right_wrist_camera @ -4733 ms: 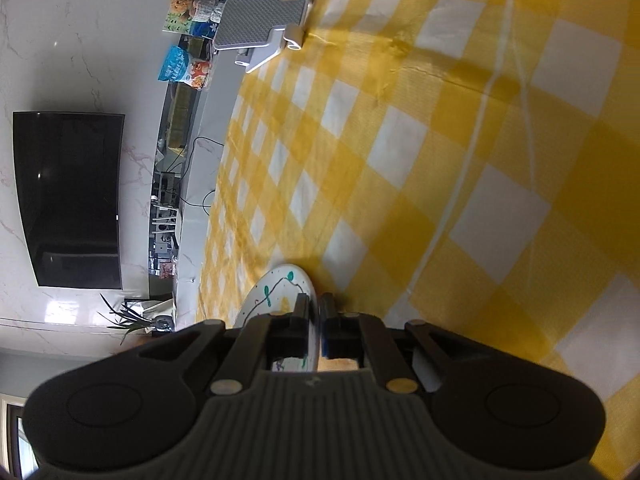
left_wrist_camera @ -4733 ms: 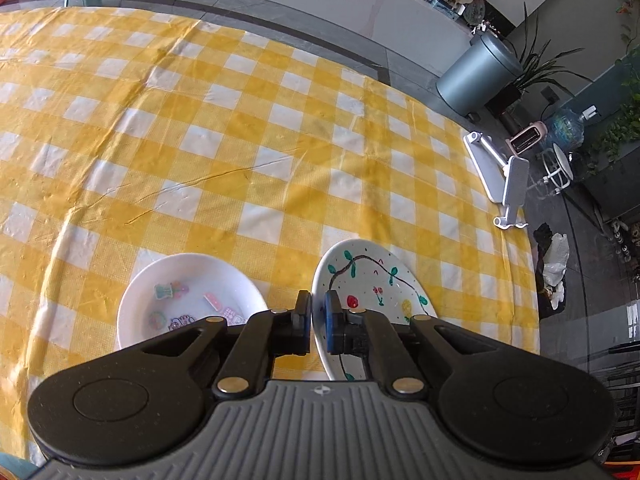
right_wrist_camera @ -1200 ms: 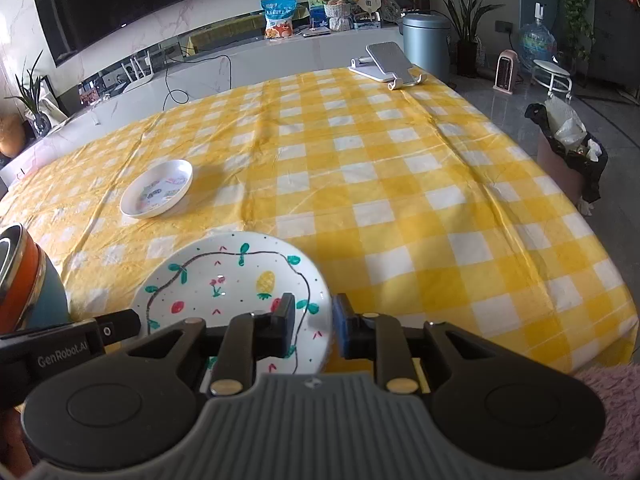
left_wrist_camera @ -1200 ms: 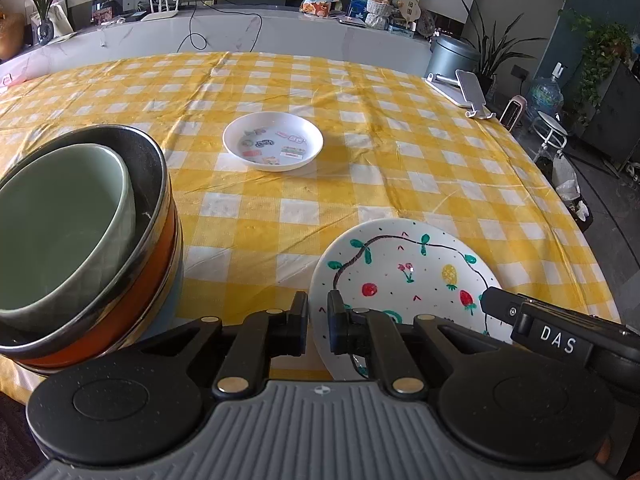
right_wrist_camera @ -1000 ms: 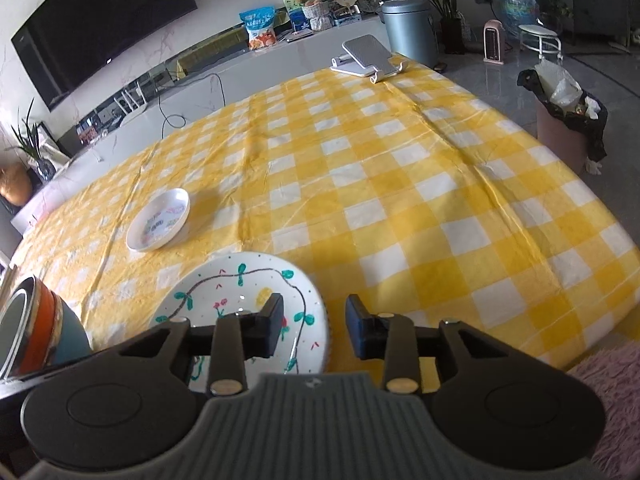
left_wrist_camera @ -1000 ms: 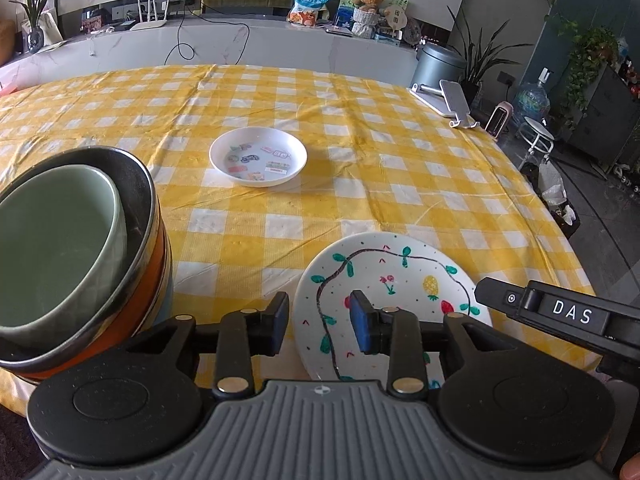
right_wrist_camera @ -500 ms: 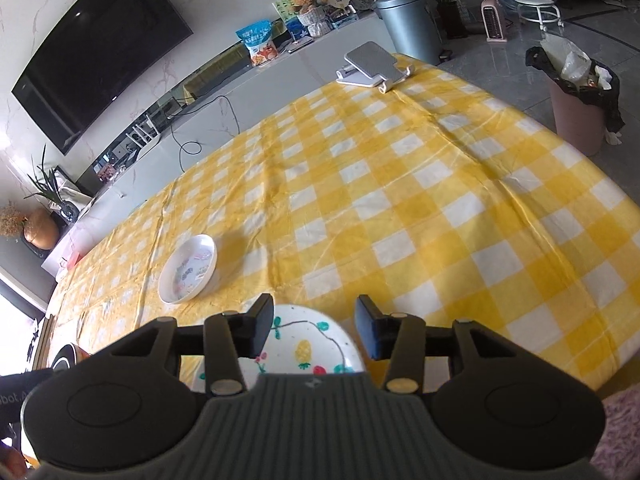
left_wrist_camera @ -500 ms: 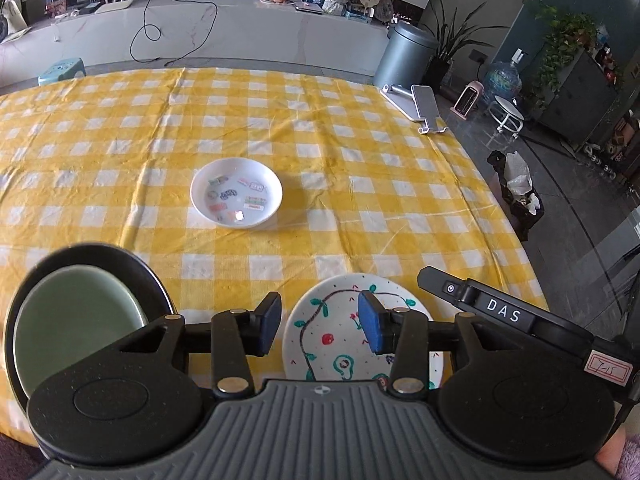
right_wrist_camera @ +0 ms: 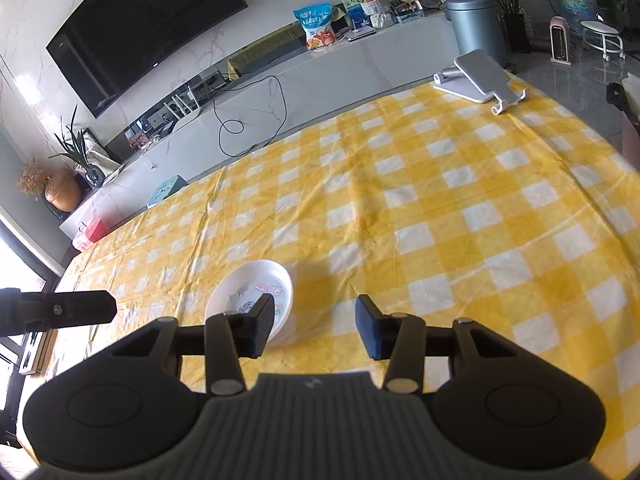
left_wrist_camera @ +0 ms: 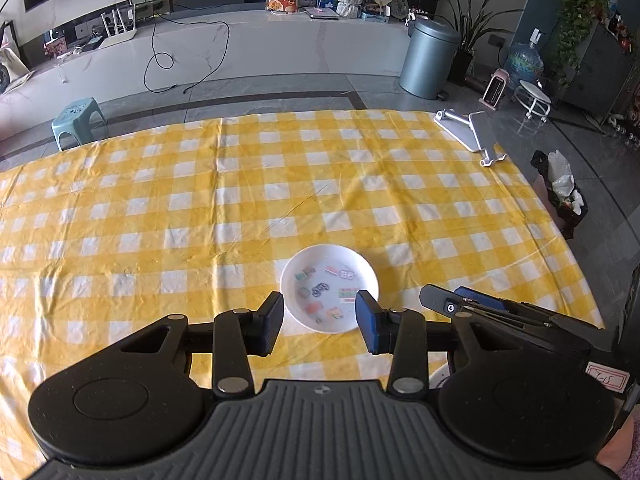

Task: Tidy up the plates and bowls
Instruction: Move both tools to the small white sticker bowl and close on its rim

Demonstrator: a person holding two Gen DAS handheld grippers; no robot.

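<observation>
A small white bowl with coloured pictures inside (left_wrist_camera: 329,293) sits on the yellow checked tablecloth (left_wrist_camera: 240,208). My left gripper (left_wrist_camera: 319,324) is open and empty, held above the cloth, with the bowl seen between its fingers. My right gripper (right_wrist_camera: 315,326) is open and empty; the same bowl (right_wrist_camera: 250,296) lies just beyond its left finger. A sliver of the painted plate's rim (left_wrist_camera: 440,376) shows under the right gripper body in the left wrist view. The stack of bowls is out of view.
A grey tablet stand (left_wrist_camera: 472,136) sits at the table's far right corner, also in the right wrist view (right_wrist_camera: 478,80). The other gripper shows at the right of the left wrist view (left_wrist_camera: 500,316). Beyond the table are a stool (left_wrist_camera: 76,120), a bin (left_wrist_camera: 430,58) and a bagged bin (left_wrist_camera: 562,196).
Both grippers have opened wider and risen and tilted forward. The painted plate and the bowl stack have dropped out of view; the small white bowl now sits between the fingers.
</observation>
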